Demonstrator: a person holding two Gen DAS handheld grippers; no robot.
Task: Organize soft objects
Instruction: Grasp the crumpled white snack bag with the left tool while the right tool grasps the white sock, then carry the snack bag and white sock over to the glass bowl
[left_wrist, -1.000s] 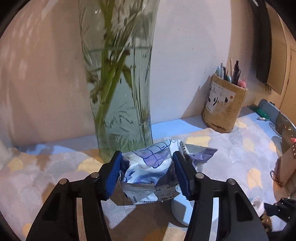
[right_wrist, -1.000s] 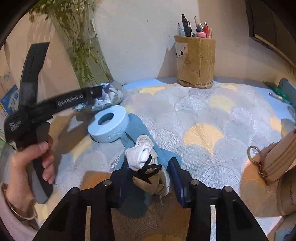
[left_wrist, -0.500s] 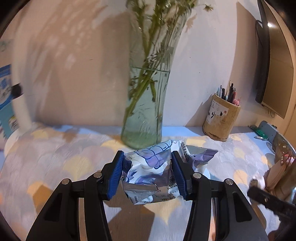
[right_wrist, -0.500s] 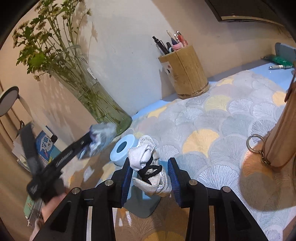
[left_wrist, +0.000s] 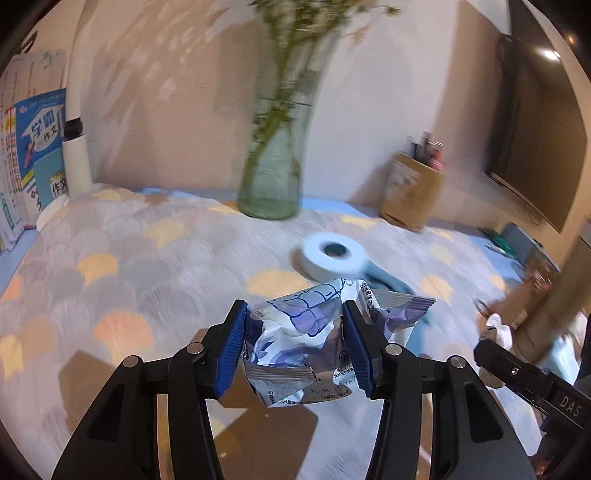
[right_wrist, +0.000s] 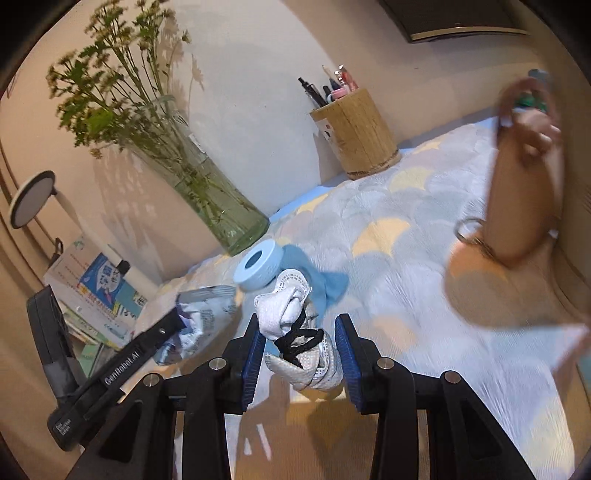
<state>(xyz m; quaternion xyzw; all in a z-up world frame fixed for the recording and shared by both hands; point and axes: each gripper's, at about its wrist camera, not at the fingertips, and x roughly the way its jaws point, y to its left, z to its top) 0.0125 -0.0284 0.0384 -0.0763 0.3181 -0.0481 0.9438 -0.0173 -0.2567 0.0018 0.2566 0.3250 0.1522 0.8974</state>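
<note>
Motion blur smears the right side of both views: the tan pouch with its key ring is hard to make out, and the pen holder is soft-edged. The left tool pinches a crumpled blue-and-white packet between its blue pads, held above the patterned table. The right tool is clamped on a bundled white sock, perhaps a pair, bound by a black band. Behind them, a blue tape roll rests on a blue cloth near the glass vase.
</note>
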